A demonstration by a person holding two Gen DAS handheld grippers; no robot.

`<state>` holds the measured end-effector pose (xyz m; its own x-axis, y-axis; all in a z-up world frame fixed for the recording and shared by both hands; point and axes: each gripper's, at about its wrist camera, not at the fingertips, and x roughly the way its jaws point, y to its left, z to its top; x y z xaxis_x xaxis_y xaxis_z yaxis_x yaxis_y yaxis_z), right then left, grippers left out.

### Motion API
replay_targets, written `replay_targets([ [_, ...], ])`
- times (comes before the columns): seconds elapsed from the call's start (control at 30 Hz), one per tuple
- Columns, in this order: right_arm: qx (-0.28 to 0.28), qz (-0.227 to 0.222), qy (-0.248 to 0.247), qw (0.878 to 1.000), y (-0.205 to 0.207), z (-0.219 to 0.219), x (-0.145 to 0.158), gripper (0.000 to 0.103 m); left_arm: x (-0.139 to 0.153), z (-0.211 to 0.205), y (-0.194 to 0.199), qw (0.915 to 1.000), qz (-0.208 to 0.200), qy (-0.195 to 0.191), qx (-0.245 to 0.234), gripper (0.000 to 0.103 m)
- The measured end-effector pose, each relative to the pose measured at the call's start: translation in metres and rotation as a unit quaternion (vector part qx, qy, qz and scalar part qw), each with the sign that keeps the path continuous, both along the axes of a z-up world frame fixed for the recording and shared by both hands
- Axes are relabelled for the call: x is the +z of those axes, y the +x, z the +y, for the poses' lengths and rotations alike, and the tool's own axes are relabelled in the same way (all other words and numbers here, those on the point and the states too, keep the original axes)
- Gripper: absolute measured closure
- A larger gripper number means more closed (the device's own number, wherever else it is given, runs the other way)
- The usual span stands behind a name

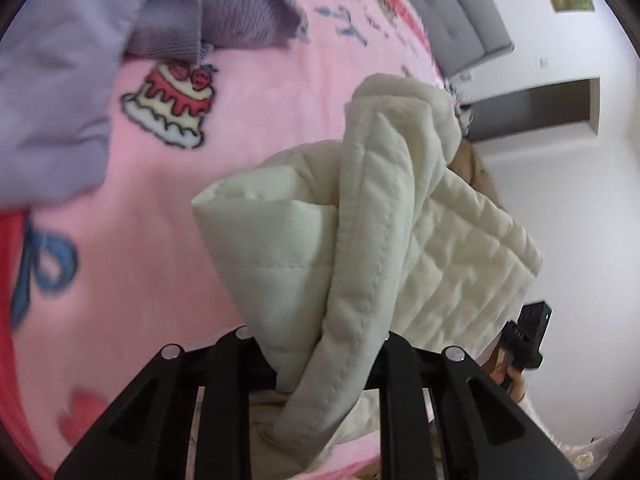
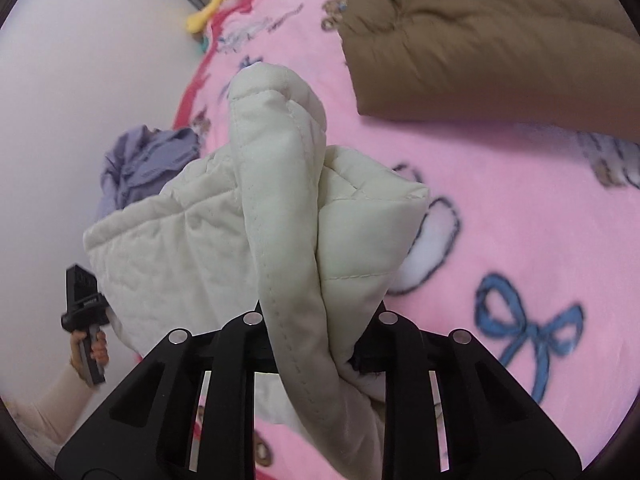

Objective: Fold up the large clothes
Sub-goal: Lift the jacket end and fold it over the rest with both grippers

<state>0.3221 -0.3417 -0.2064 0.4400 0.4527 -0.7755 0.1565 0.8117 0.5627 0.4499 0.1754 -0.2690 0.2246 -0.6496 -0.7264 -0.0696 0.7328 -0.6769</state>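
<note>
A cream quilted jacket (image 1: 400,220) hangs bunched above the pink blanket (image 1: 260,92). My left gripper (image 1: 316,344) is shut on a thick seamed edge of it, which bulges up between the black fingers. In the right wrist view the same jacket (image 2: 248,216) is lifted, and my right gripper (image 2: 316,328) is shut on another padded edge. The other gripper shows at each view's side: the right one (image 1: 528,336) and the left one (image 2: 82,304), held by a hand in a cream sleeve. The fabric hides the fingertips of both.
A lilac knit garment (image 1: 132,20) lies on the blanket (image 2: 500,200) at the upper left, also seen in a heap (image 2: 148,164). A brown puffy coat (image 2: 500,36) lies at the far right. A grey headboard (image 1: 452,16) and white wall stand beyond. A yellow toy (image 2: 204,18) sits near the bed edge.
</note>
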Motion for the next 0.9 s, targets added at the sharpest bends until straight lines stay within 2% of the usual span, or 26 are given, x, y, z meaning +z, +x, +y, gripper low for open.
replay_targets([
  [0.1,-0.033,-0.013,0.008,0.999,-0.037,-0.005,0.031,0.082,0.020,0.000,-0.033,0.9998,-0.003,-0.012,0.013,0.083],
  [0.17,-0.032,-0.014,-0.004,0.999,-0.059,-0.001,0.049,0.082,0.037,0.001,-0.057,0.9999,-0.002,-0.010,0.014,0.083],
  [0.3,-0.062,-0.009,-0.019,0.998,-0.112,-0.001,0.082,0.082,0.059,0.008,-0.080,0.9999,-0.008,-0.008,0.002,0.083],
  [0.4,-0.097,-0.015,-0.029,0.995,-0.151,-0.013,0.102,0.082,0.069,-0.008,-0.092,0.9998,-0.007,-0.011,-0.015,0.083],
  [0.5,-0.114,-0.022,-0.046,0.992,-0.172,-0.032,0.111,0.082,0.088,-0.043,-0.092,0.9982,-0.033,0.002,-0.049,0.083],
  [0.67,-0.151,-0.052,-0.041,0.986,-0.186,-0.094,0.128,0.082,0.115,-0.107,-0.071,0.9953,-0.065,-0.007,-0.071,0.083],
  [0.73,-0.151,-0.067,-0.046,0.985,-0.182,-0.120,0.137,0.082,0.131,-0.141,-0.061,0.9926,-0.086,-0.002,-0.086,0.083],
  [0.9,-0.142,-0.124,-0.050,0.981,-0.146,-0.226,0.163,0.082,0.170,-0.245,-0.014,0.9869,-0.129,-0.009,-0.096,0.083],
])
